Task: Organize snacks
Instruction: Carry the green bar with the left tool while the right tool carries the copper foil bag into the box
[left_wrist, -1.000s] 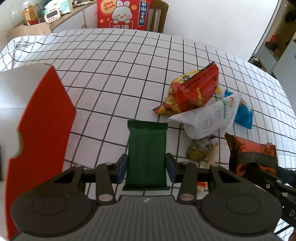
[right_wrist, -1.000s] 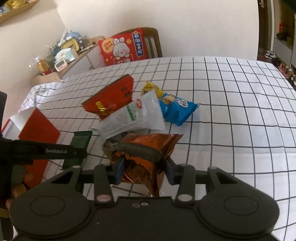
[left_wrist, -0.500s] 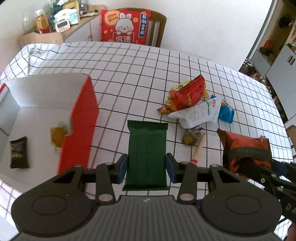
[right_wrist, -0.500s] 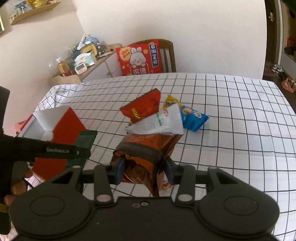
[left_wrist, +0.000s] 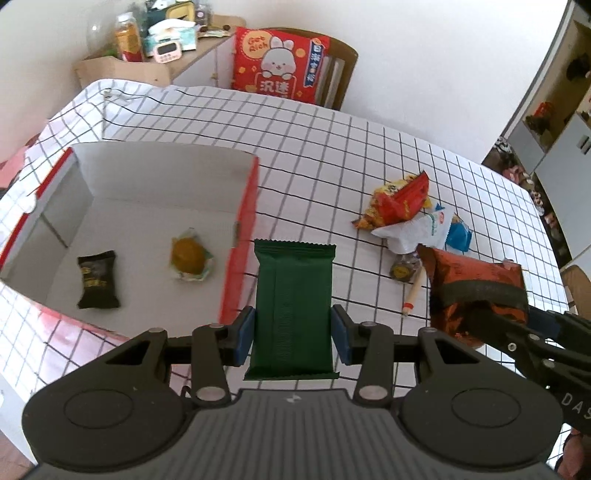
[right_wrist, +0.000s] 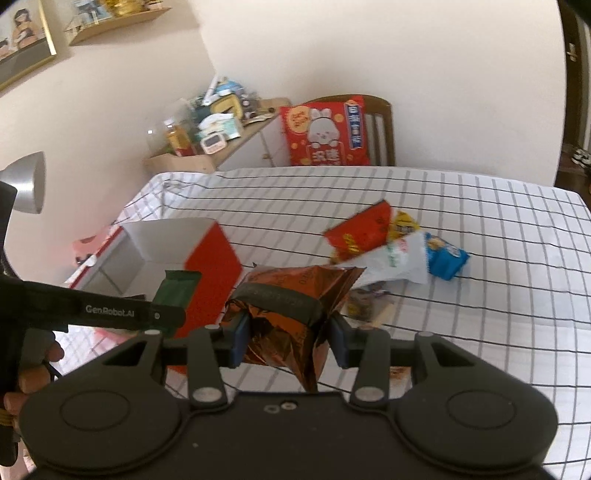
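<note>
My left gripper (left_wrist: 291, 334) is shut on a dark green snack packet (left_wrist: 293, 295), held in the air beside the right wall of an open red and white box (left_wrist: 242, 229). In the box lie a black packet (left_wrist: 96, 280) and a yellow wrapped snack (left_wrist: 189, 256). My right gripper (right_wrist: 288, 341) is shut on a crinkled copper foil bag (right_wrist: 291, 295), also lifted off the table. In the left wrist view that copper foil bag (left_wrist: 476, 284) hangs at the right. A pile of snacks remains on the checked tablecloth: a red bag (left_wrist: 400, 201), a white bag (left_wrist: 417, 232), a blue packet (left_wrist: 458, 236).
A small round wrapped snack (left_wrist: 402, 267) and a thin stick (left_wrist: 413, 293) lie by the pile. A red rabbit cushion (left_wrist: 279, 66) leans on a wooden chair at the table's far edge. A cluttered shelf (left_wrist: 155, 37) stands at the back left. A hand (right_wrist: 33, 373) holds the left gripper.
Both grippers have risen and moved left with their packets. The box, seen only by its red side before, now shows its inside with two snacks. The pile on the table looks smaller and farther.
</note>
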